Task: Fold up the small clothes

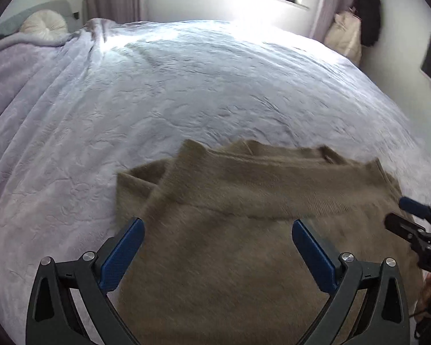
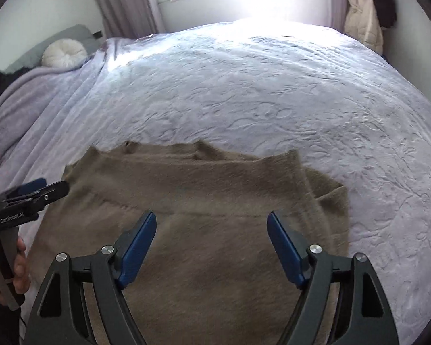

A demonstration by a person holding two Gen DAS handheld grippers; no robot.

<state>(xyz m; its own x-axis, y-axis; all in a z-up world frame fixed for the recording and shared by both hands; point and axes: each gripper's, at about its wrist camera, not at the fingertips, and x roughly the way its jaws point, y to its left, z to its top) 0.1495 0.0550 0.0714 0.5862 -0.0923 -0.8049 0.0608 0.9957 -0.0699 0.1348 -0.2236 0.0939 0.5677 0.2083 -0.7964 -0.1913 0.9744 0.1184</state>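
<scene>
Round white tufted cushion (image 2: 63,53) at far left, w/ pale lilac embossed bedspread (image 2: 273,92) beyond a brown knit garment (image 2: 204,201), part-folded on the near bedspread. Left gripper (image 1: 217,231) and right gripper (image 2: 210,225) above garment; both jaws wide, empty.

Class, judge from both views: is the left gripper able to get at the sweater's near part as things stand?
Probably yes. The left gripper is open over the sweater, with nothing between them on the bed.
</scene>
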